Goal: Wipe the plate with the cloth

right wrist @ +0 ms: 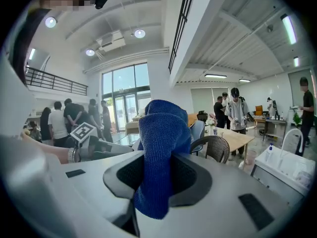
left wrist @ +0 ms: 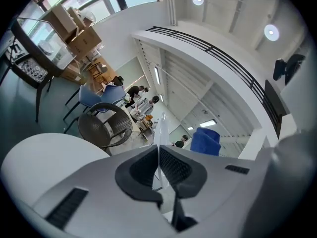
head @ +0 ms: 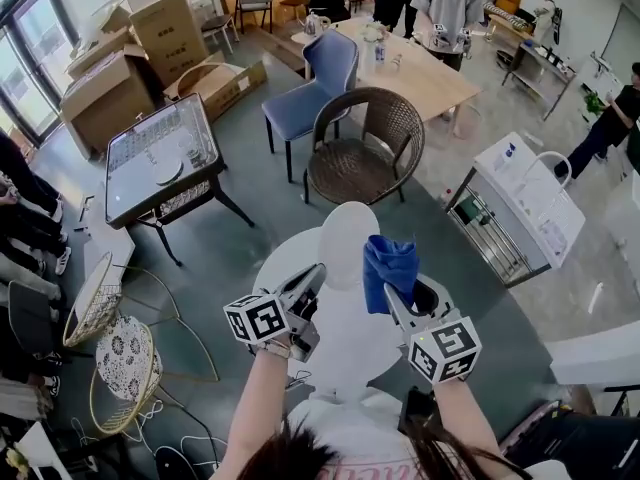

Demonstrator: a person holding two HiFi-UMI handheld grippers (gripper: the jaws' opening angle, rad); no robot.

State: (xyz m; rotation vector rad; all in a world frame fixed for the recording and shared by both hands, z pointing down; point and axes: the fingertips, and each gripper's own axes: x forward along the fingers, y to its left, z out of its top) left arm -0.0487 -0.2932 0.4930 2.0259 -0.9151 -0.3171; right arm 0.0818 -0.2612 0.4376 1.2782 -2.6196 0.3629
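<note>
Held up on edge over the round white table (head: 345, 353) is a white plate (head: 349, 240). My left gripper (head: 314, 280) is shut on its rim. In the left gripper view the plate (left wrist: 161, 128) shows as a thin upright edge clamped between the pads of that gripper (left wrist: 159, 166). My right gripper (head: 396, 298) is shut on a bunched blue cloth (head: 390, 268), which hangs just right of the plate. In the right gripper view the cloth (right wrist: 163, 143) sticks up out of the right gripper (right wrist: 166, 178). The left gripper (right wrist: 96, 148) is level with it at the left.
A brown wicker chair (head: 365, 148) and a blue chair (head: 315, 83) stand beyond the round table. A glass-top side table (head: 160, 158) and cardboard boxes (head: 110, 88) are at the left, wire chairs (head: 120, 358) at the near left. A white cart (head: 525, 203) is at the right. People stand around a wooden table (head: 415, 73).
</note>
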